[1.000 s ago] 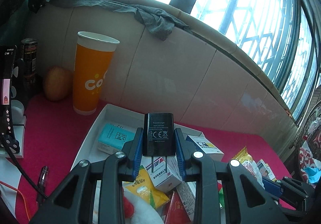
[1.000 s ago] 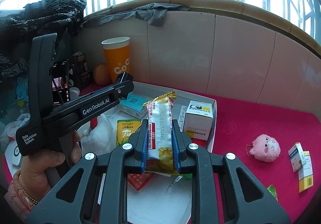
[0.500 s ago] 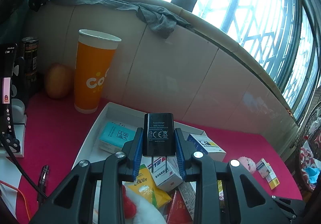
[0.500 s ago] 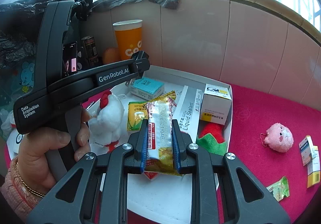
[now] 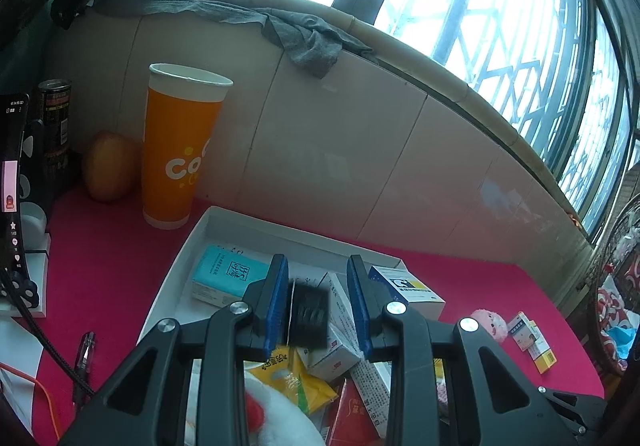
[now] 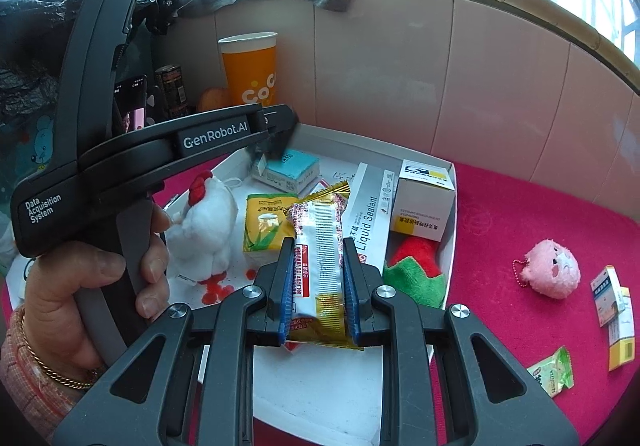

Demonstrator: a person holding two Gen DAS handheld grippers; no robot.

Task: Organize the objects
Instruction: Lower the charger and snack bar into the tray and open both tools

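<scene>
Hovering over the white tray [image 5: 176, 278] on the red table [image 5: 100, 266], the left hand-held gripper [image 5: 318, 300] has a black charger [image 5: 309, 316] btwn its blue pads. The charger is blurred and sits against the left pad w/ a gap at the right one, so it looks released, not clenched. A teal box [image 5: 228, 274] lies in the tray just left of it; an orange cup [image 5: 180, 158] stands beyond, by the wall.

Right wrist view: the right hand-held gripper [image 6: 318, 286] is grasping a gold-and-white snack packet [image 6: 318, 246], upright, above the tray. Its jaws have just been easing open a touch, packet btwn them. A plush chicken [image 6: 204, 222] and a Liquid Sealant box [image 6: 370, 218] lie in the tray. A pink plush [image 6: 554, 272] sits apart on the table, to the right.
</scene>
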